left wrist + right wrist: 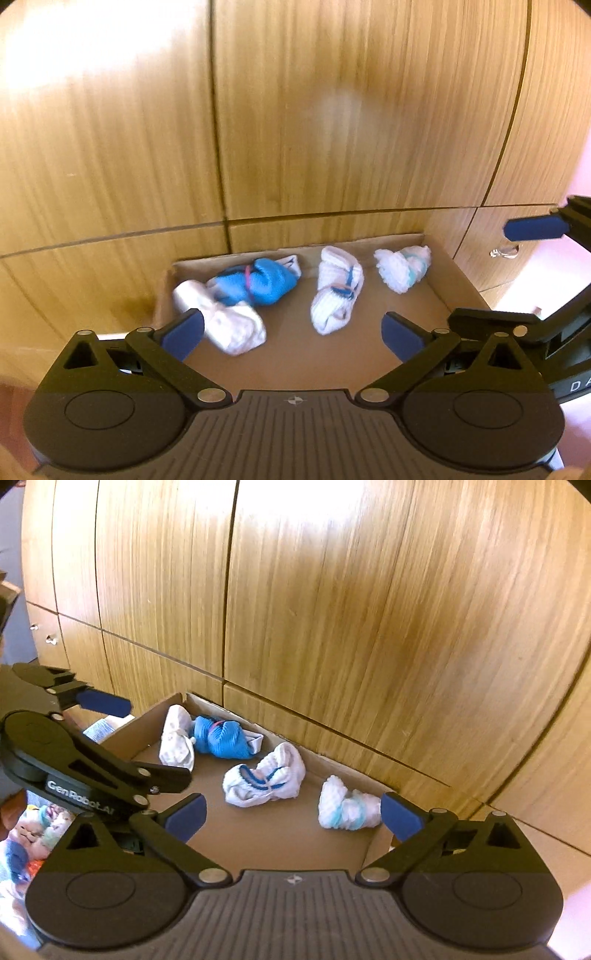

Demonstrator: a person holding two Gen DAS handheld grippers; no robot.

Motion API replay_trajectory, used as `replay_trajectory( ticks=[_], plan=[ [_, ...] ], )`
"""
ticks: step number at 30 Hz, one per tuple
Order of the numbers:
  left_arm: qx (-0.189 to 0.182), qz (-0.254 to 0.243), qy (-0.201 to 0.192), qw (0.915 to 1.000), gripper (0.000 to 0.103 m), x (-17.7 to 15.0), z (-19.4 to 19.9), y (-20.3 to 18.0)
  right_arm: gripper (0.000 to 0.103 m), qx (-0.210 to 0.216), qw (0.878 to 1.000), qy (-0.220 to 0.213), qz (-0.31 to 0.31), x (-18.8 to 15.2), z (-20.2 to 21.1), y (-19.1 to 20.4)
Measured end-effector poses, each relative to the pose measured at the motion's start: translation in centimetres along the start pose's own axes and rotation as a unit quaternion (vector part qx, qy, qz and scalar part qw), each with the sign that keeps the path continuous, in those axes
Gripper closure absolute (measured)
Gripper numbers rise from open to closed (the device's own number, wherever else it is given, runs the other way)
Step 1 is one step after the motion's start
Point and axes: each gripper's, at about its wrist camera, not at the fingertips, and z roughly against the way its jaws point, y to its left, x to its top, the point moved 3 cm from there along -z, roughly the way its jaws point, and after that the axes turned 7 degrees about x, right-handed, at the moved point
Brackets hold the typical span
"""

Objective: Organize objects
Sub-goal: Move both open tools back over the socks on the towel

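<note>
Socks, 4 rolled bundles, are lying in a cardboard box (454, 280) against its back wall: a white bundle (221, 321) touching a blue bundle (258, 282) near the back-left corner. Both the left gripper (293, 334) and right gripper (293, 814) are hovering spread wide, holding nothing. Reaching into that corner is risking snagging both touching bundles together.

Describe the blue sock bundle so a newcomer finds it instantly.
Find the cardboard box against the wooden cabinet doors. The blue sock bundle lies at its back wall, towards the left. It is the only solid blue one; its neighbours are mainly white.
</note>
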Motion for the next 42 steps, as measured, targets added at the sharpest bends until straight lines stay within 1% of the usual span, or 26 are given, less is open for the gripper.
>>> replay_trajectory(
  ticks=[4,6,8,12,15,17,19,21,23,25,28,31,32,33,35,36,37,39,42],
  plan=[
    [0.001,0.020,-0.007,0.9998,0.001,-0.9,3.0,1.7,0.001,-0.008,1.000,-0.008,-0.013,-0.8,1.7,1.7],
    [0.000,0.030,-0.009,0.9995,0.001,-1.5,4.5,2.5,0.001,-0.005,1.000,-0.012,-0.016,-1.3,2.4,2.3],
    [0.003,0.036,-0.016,0.9992,0.001,-2.4,6.6,3.8,0.001,-0.006,1.000,-0.016,-0.023,-1.9,3.1,2.9],
    [0.019,0.057,-0.032,0.9977,0.001,-5.0,9.5,5.9,0.001,-0.001,0.999,-0.027,-0.042,-4.0,4.9,4.1],
    [0.024,0.069,-0.032,0.9968,0.001,-7.4,10.8,7.4,0.001,0.007,0.998,-0.026,-0.053,-5.8,5.6,5.1],
    [0.035,0.083,-0.029,0.9955,0.001,-9.1,11.5,8.1,0.001,0.008,0.998,-0.035,-0.059,-7.1,6.4,5.7],
    [0.037,0.089,-0.039,0.9946,0.001,-10.9,12.6,8.5,0.001,0.000,0.997,-0.050,-0.063,-8.3,7.4,6.4],
    [0.047,0.083,-0.041,0.9946,0.001,-12.6,13.5,8.4,0.001,-0.006,0.995,-0.073,-0.075,-9.7,8.5,7.2],
    [0.055,0.068,-0.052,0.9948,0.001,-14.5,14.4,8.1,0.001,-0.010,0.992,-0.091,-0.087,-11.1,9.4,8.1],
    [0.061,0.051,-0.060,0.9950,0.001,-16.5,15.1,7.5,0.001,-0.024,0.988,-0.111,-0.106,-12.4,10.1,8.7],
    [0.050,0.019,-0.063,0.9966,0.001,-19.4,15.6,6.3,0.001,-0.023,0.985,-0.105,-0.137,-14.0,9.9,9.2],
    [0.035,-0.017,-0.055,0.9977,0.001,-21.6,15.2,4.7,0.001,-0.002,0.983,-0.096,-0.159,-15.5,8.3,10.0],
    [0.032,-0.027,-0.052,0.9978,0.001,-22.2,14.9,4.3,0.003,-0.007,0.983,-0.092,-0.159,-15.8,7.7,10.5],
    [0.029,-0.034,-0.050,0.9977,0.001,-22.5,14.7,3.9,0.010,-0.018,0.984,-0.089,-0.153,-15.9,7.4,11.1],
    [0.020,-0.041,-0.043,0.9980,0.001,-23.1,14.2,3.5,0.011,-0.025,0.986,-0.089,-0.136,-15.9,6.6,12.2],
    [0.015,-0.043,-0.040,0.9982,0.001,-23.2,14.0,3.3,0.015,-0.027,0.988,-0.085,-0.128,-15.8,6.1,12.6],
    [0.012,-0.042,-0.037,0.9983,0.001,-23.3,13.7,3.3,0.021,-0.029,0.989,-0.078,-0.120,-15.6,5.5,13.0],
    [0.009,-0.041,-0.030,0.9987,0.001,-23.6,13.3,3.1,0.029,-0.033,0.991,-0.069,-0.113,-15.6,4.8,13.8],
    [0.007,-0.040,-0.031,0.9987,0.001,-23.6,13.1,3.1,0.029,-0.032,0.991,-0.058,-0.119,-15.5,3.5,14.3]
  ],
)
